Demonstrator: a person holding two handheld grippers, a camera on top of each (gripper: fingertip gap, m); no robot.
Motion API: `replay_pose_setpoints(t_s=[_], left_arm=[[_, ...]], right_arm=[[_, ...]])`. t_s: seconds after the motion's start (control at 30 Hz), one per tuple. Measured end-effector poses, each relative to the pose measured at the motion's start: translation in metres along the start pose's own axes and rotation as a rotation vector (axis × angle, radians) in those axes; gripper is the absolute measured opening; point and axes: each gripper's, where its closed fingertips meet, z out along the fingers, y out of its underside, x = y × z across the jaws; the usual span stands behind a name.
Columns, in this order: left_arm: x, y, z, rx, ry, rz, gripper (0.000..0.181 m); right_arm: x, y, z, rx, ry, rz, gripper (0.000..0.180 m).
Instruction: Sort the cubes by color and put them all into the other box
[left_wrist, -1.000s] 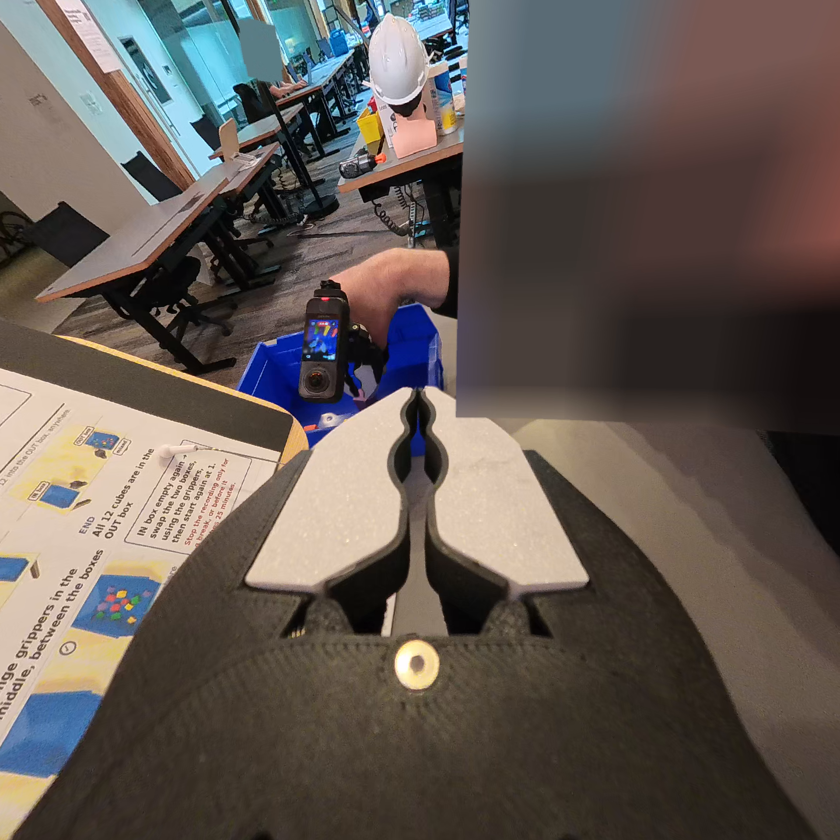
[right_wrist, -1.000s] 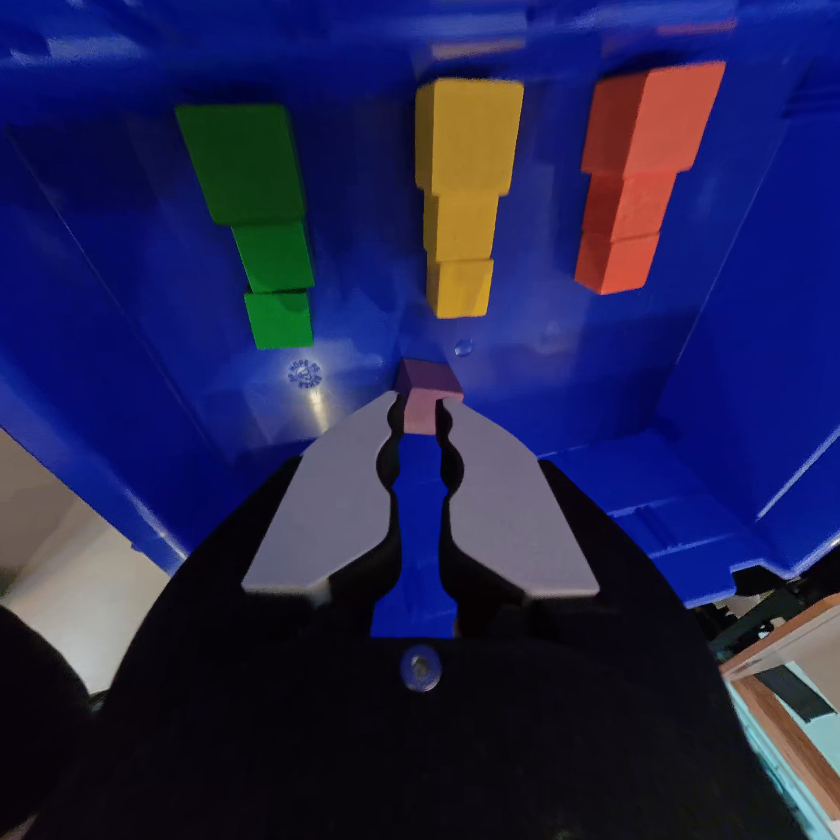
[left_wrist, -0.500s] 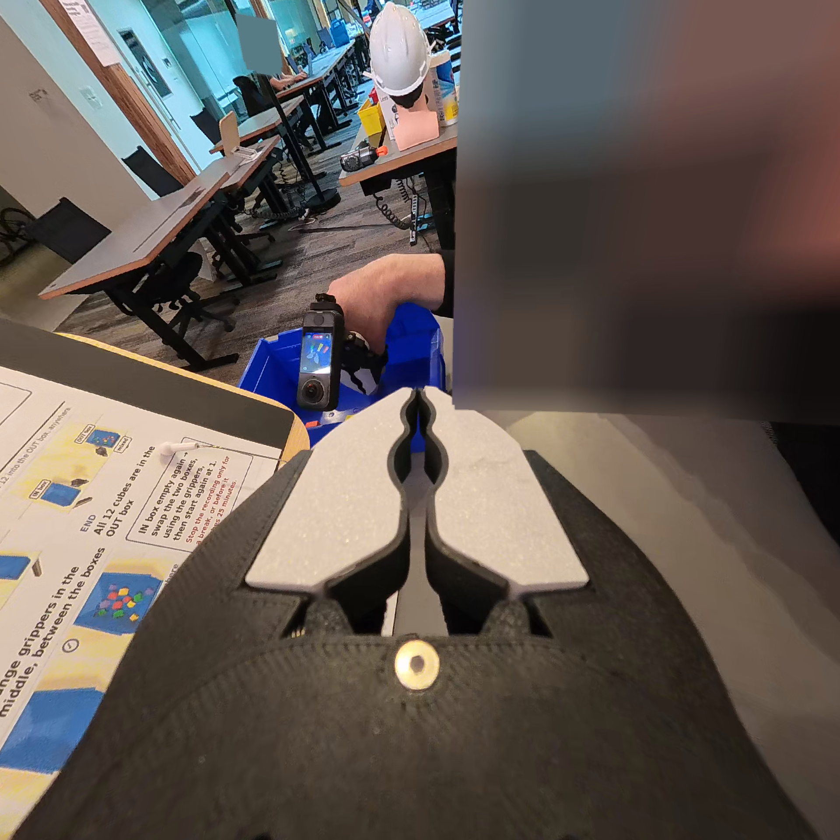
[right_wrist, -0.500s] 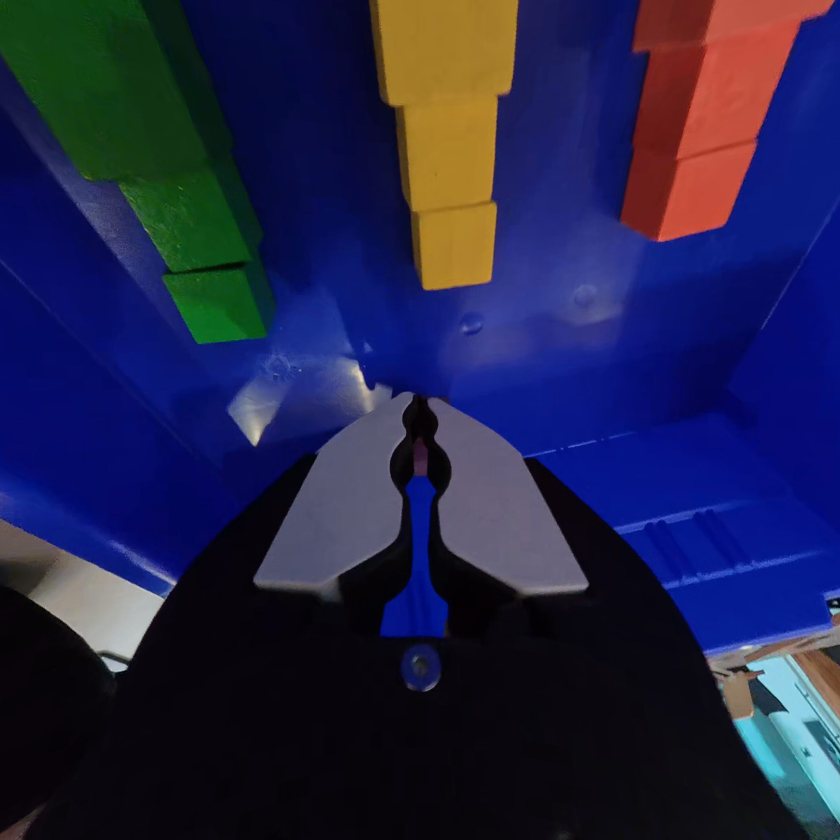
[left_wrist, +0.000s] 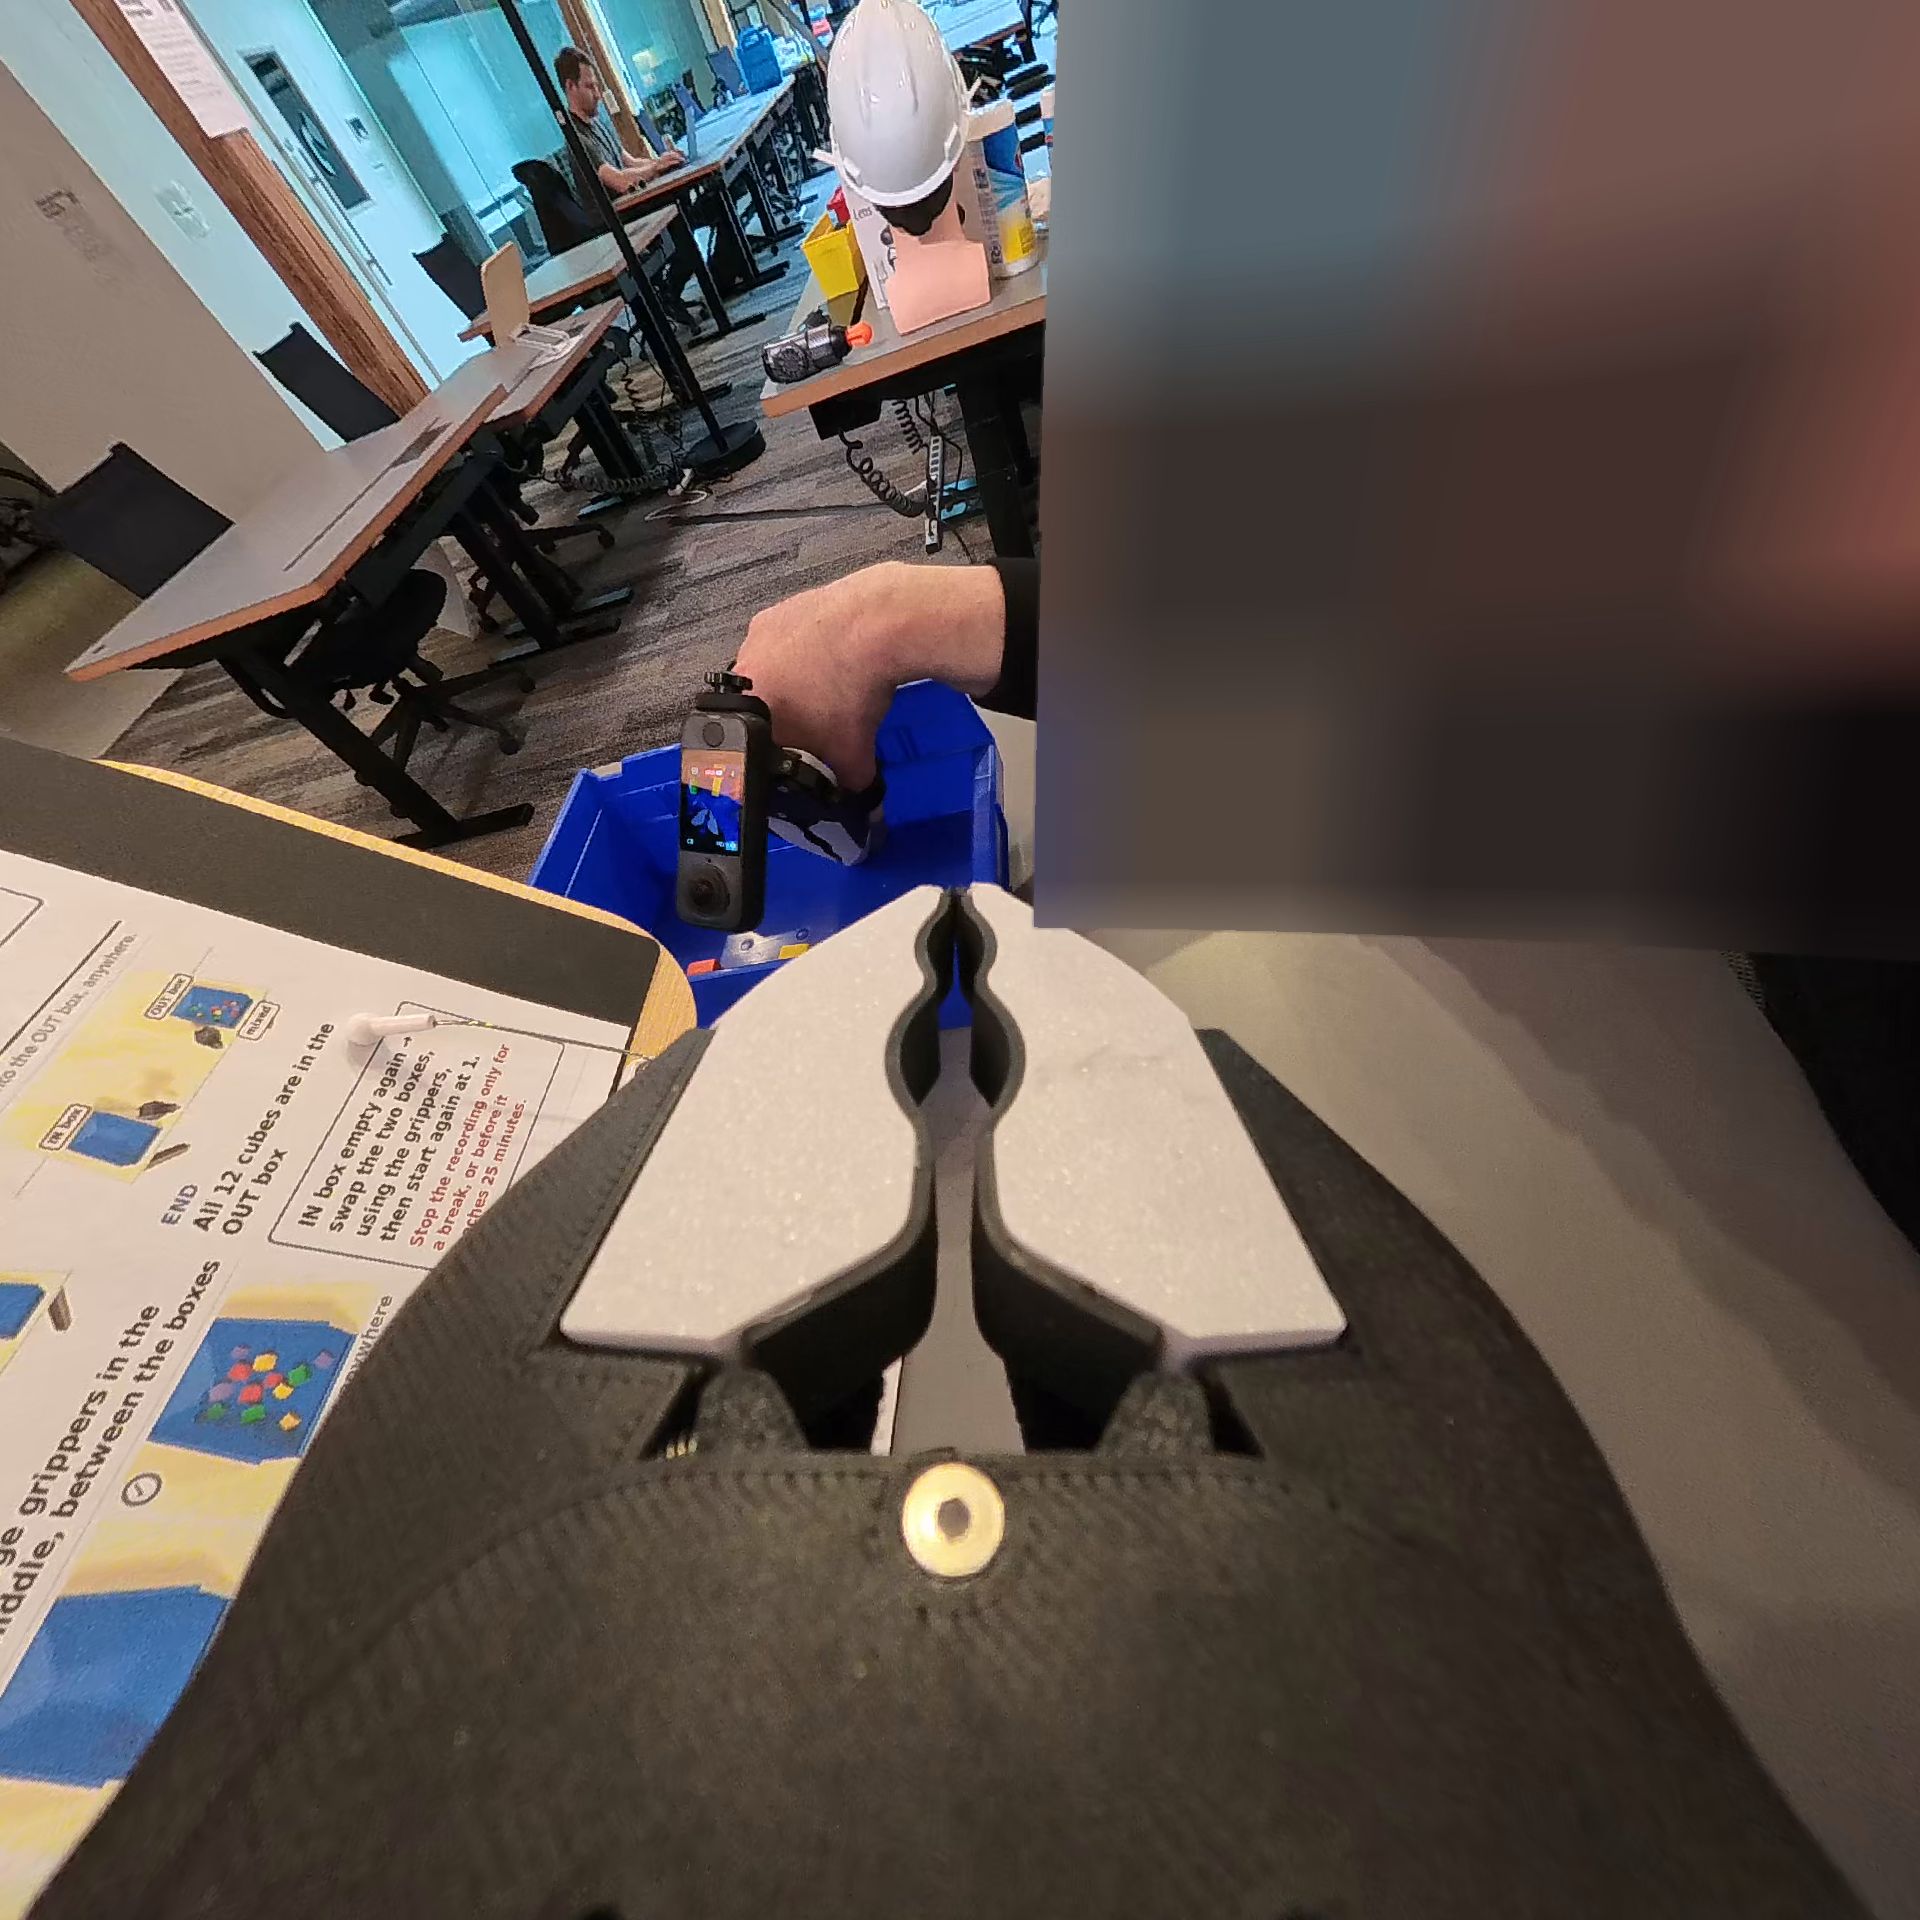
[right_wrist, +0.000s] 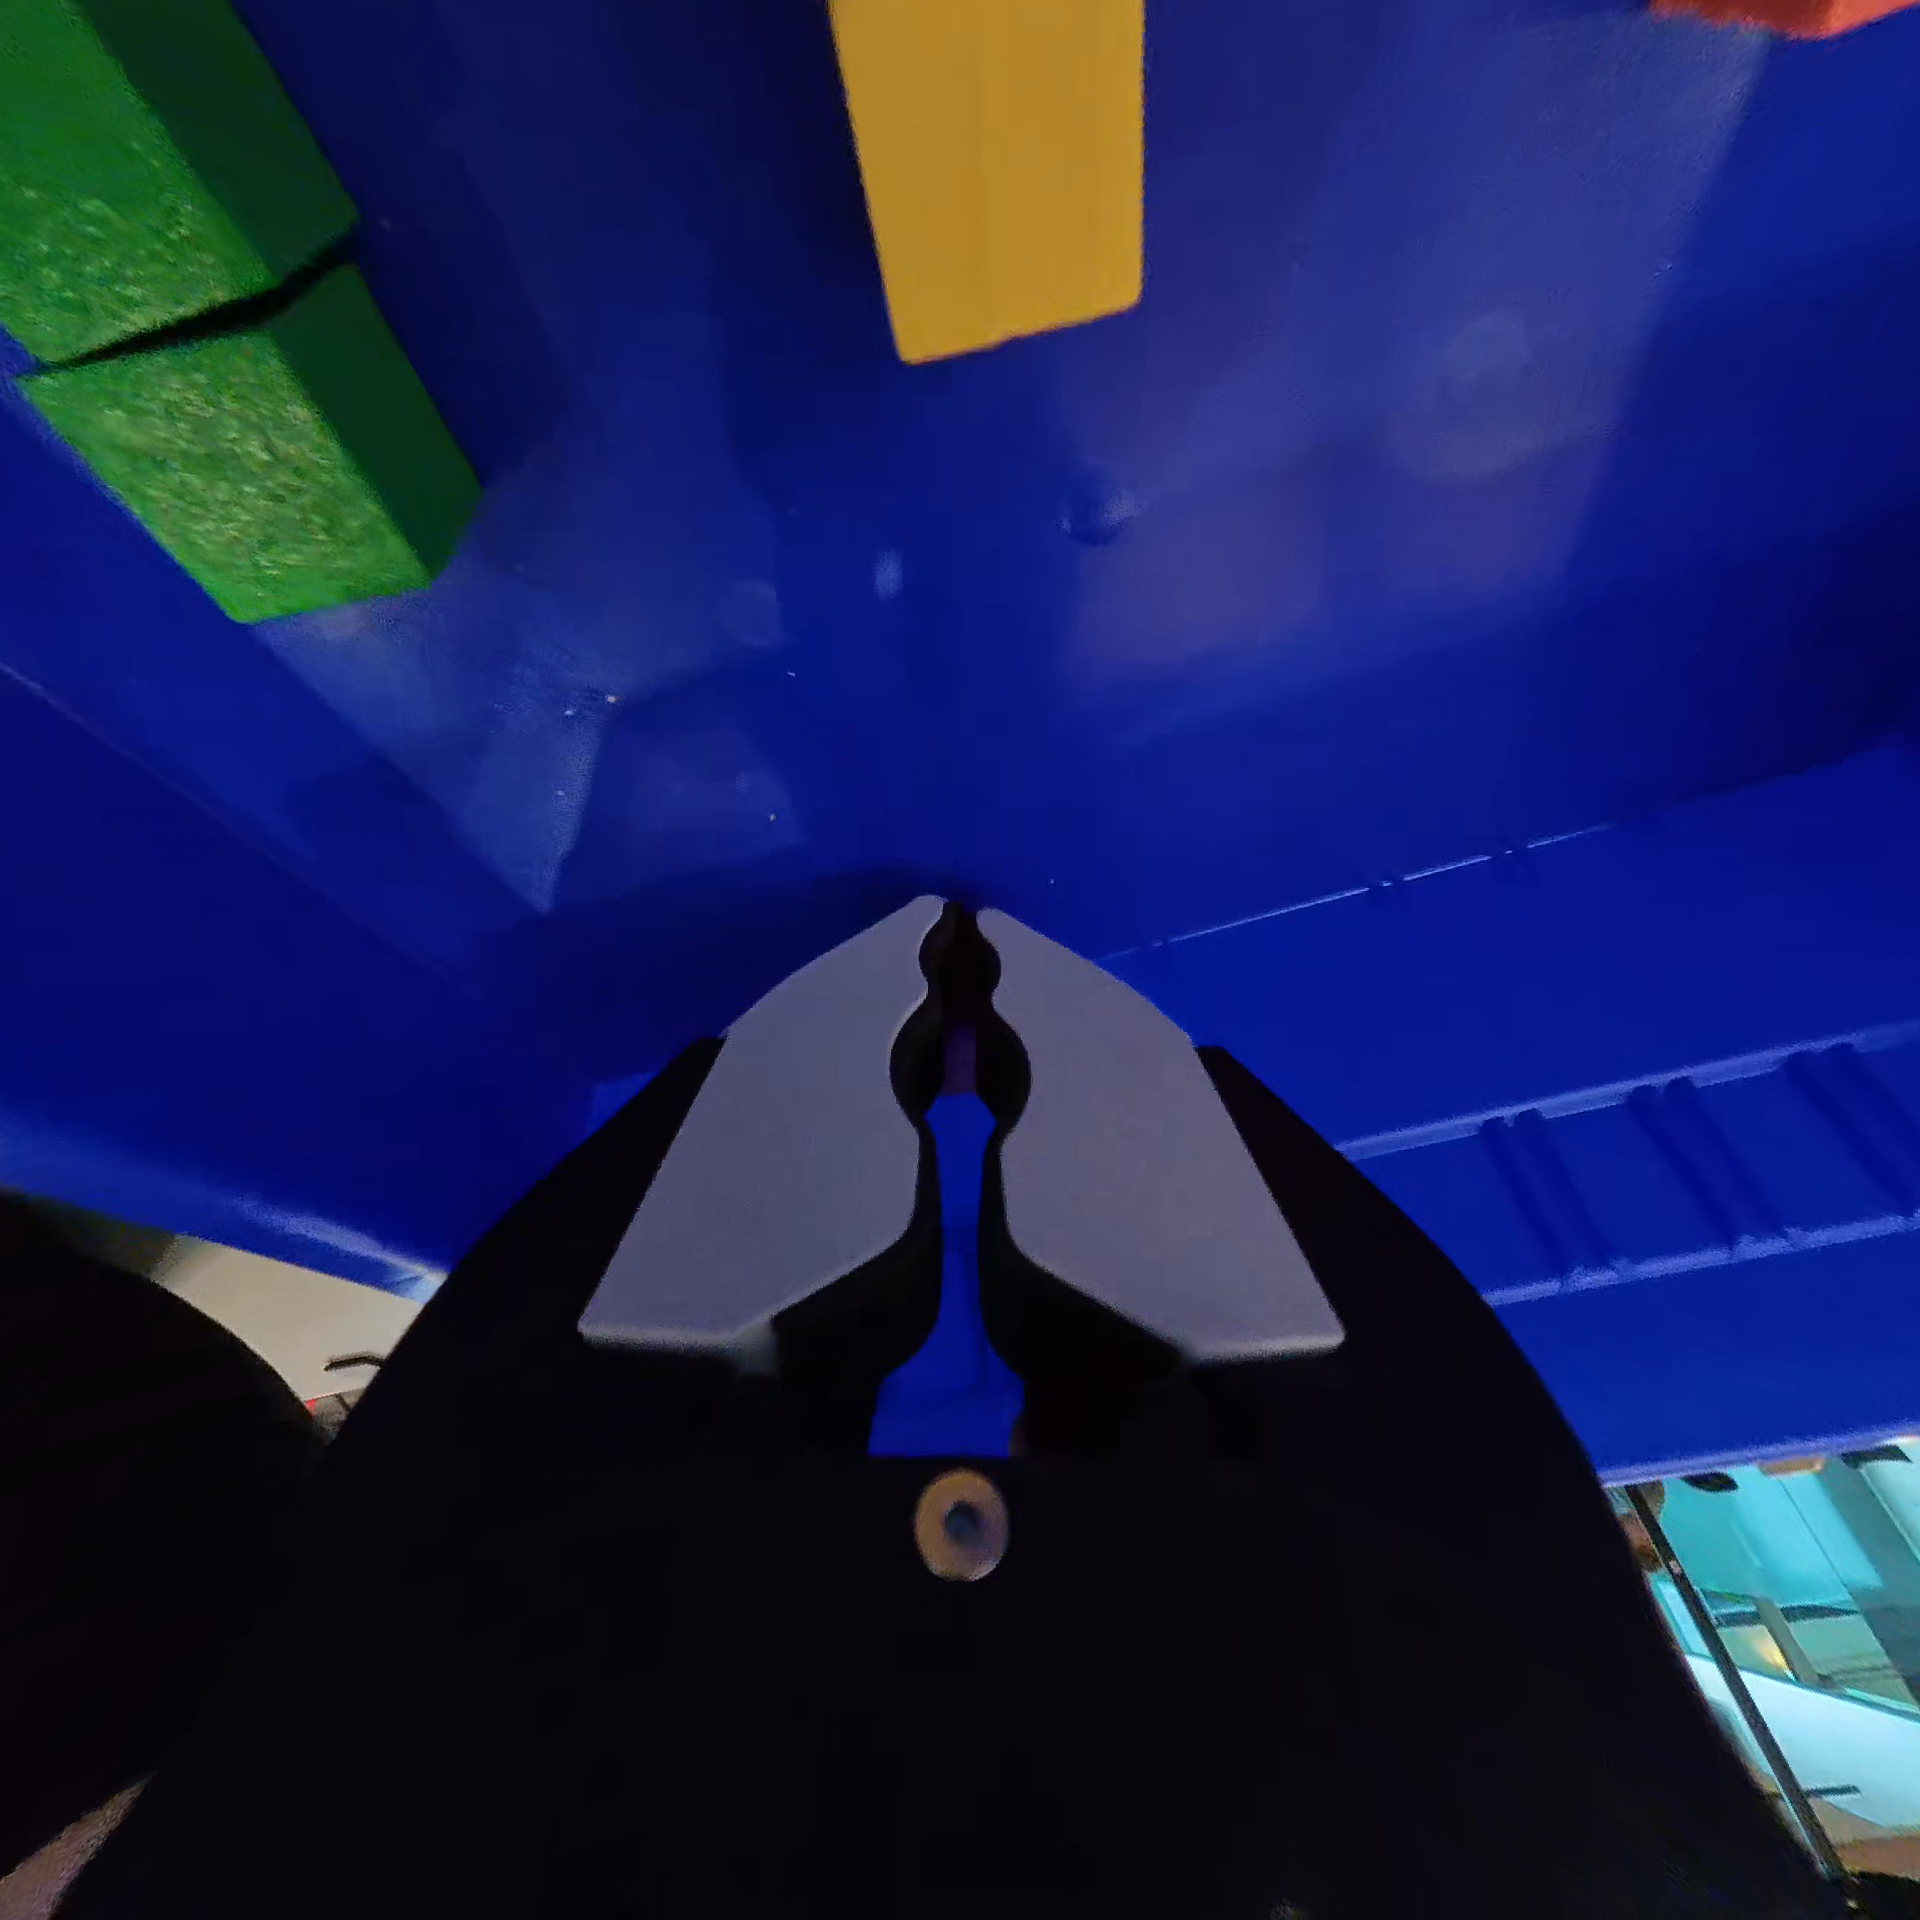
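Only rightward, green cubes (right_wrist: 177, 343) close.

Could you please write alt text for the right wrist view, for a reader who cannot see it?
The right gripper, fingers together with a sliver of purple between them, points down at the floor of a blue box. Green cubes lie upper left, a yellow cube top centre, and an orange-red cube's edge peeks in top right.

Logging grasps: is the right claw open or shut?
Shut on the purple cube. The right claw has its tips nearly touching, a purple sliver showing between them, low inside the blue box.
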Motion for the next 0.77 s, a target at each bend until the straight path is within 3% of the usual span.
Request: replay_pose_setpoints(t_s=[0.33,0.57,0.77], left_arm=[[-0.004,0.001,-0.007,-0.016,-0.036,0.004,0.0],[-0.018,0.003,-0.041,-0.044,-0.157,0.019,0.0],[-0.021,0.0,-0.06,-0.036,-0.202,0.031,0.0]], right_arm=[[-0.004,-0.004,-0.027,0.056,0.07,-0.003,0.0],[-0.014,-0.005,-0.063,0.173,0.123,-0.016,0.0],[-0.007,-0.002,-0.039,0.129,0.071,0.004,0.0]])
